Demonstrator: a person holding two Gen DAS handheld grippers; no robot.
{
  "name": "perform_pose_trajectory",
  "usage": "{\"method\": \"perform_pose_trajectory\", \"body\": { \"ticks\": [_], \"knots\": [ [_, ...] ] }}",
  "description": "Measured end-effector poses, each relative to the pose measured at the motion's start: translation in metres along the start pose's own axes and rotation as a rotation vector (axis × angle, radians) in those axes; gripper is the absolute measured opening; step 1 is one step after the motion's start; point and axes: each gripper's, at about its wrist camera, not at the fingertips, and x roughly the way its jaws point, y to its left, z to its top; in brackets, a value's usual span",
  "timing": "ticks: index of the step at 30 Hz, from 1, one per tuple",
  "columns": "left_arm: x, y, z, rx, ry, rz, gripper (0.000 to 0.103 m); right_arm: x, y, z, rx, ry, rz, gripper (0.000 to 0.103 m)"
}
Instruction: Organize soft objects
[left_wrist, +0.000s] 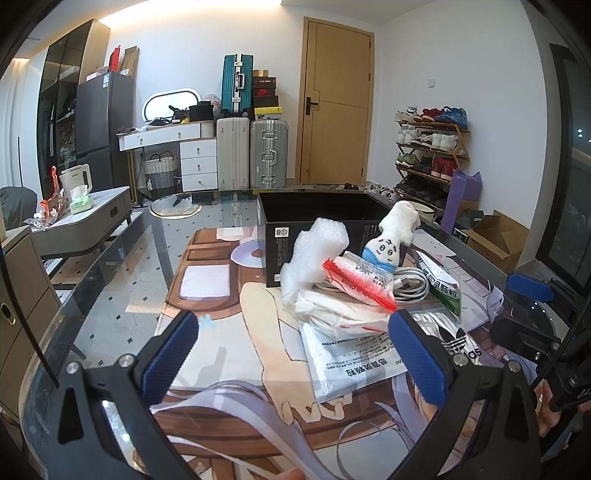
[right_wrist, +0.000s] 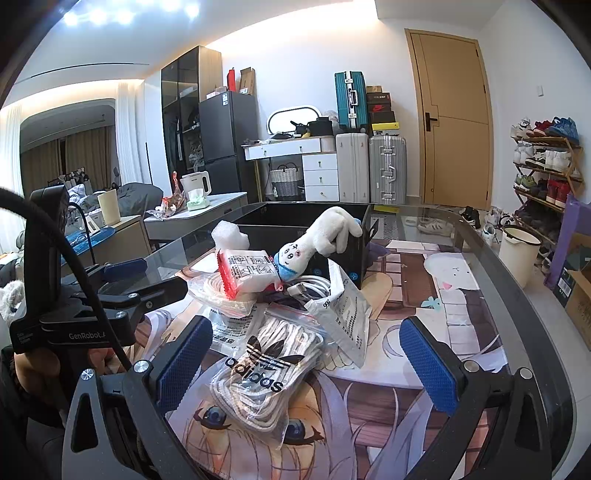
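A pile of soft items lies on the glass table in front of an open black box (left_wrist: 325, 218) (right_wrist: 295, 229). It holds a white plush toy (left_wrist: 391, 236) (right_wrist: 317, 240) leaning on the box, a white foam piece (left_wrist: 314, 251) (right_wrist: 229, 234), a red-edged zip bag (left_wrist: 362, 280) (right_wrist: 247, 273), a white cable (left_wrist: 410, 284) (right_wrist: 310, 288), flat white pouches (left_wrist: 351, 362) (right_wrist: 347, 317) and an Adidas bag of white laces (right_wrist: 266, 373) (left_wrist: 458, 343). My left gripper (left_wrist: 295, 354) is open, short of the pile. My right gripper (right_wrist: 306, 362) is open around the Adidas bag.
The table carries an anime-print mat (left_wrist: 221, 295) (right_wrist: 424, 295). A green-white sachet (left_wrist: 443, 284) lies right of the cable. A low side table (left_wrist: 85, 221) stands to the left. Suitcases (left_wrist: 251, 155), a shoe rack (left_wrist: 432, 155) and cardboard boxes (left_wrist: 495, 236) stand beyond.
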Motion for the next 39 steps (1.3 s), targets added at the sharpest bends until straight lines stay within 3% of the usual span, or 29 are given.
{"method": "perform_pose_trajectory", "body": {
  "ticks": [39],
  "knots": [
    [0.0009, -0.0008, -0.0014, 0.004, 0.005, 0.004, 0.103, 0.002, 0.0019, -0.0018, -0.007, 0.015, -0.005, 0.103]
  ]
}}
